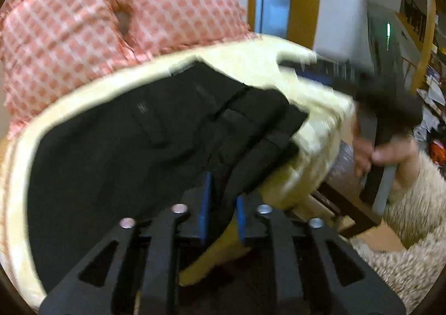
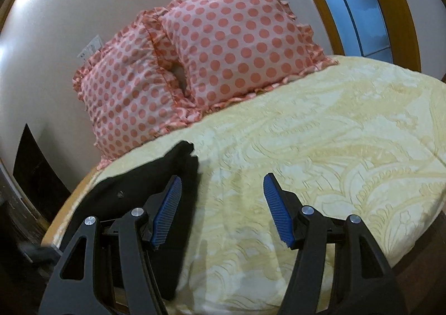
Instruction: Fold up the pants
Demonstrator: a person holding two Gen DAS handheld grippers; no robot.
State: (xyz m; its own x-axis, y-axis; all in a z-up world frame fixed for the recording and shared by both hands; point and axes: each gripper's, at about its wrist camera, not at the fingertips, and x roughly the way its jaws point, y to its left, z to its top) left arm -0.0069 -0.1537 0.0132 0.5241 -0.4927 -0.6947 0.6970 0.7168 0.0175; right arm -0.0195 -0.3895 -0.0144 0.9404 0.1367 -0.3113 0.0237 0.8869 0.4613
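Left claw (image 1: pixel 223 211) sits at six o'clock in its own view, its blue pads (image 1: pixel 206 203) drawn close together and pinching a fold of the black pants (image 1: pixel 125 147); the cloth runs up between the pads from there. Right claw (image 2: pixel 221 209), low at six o'clock in its view, stands wide apart with nothing between its blue pads (image 2: pixel 167 211), only the yellow bedspread (image 2: pixel 320 147) showing through the gap.

From the left wrist, the pants spread from six toward ten and one o'clock, lying mostly flat on the bedspread with a doubled-up layer bunched toward two o'clock. At three o'clock the person's right hand (image 1: pixel 387 153), in a fuzzy cream sleeve (image 1: pixel 412 203), grips the dark handle of the other tool; this part is blurred.

From the right wrist, the pants lie at eight o'clock, partly behind the left pad, near the bed's edge.

Farther off, two pink dotted pillows (image 2: pixel 223 50) lean against the white wall (image 2: pixel 83 8) at eleven to twelve o'clock, touching each other. A blue-paned window (image 2: pixel 354 5) in a wooden frame sits at one o'clock.
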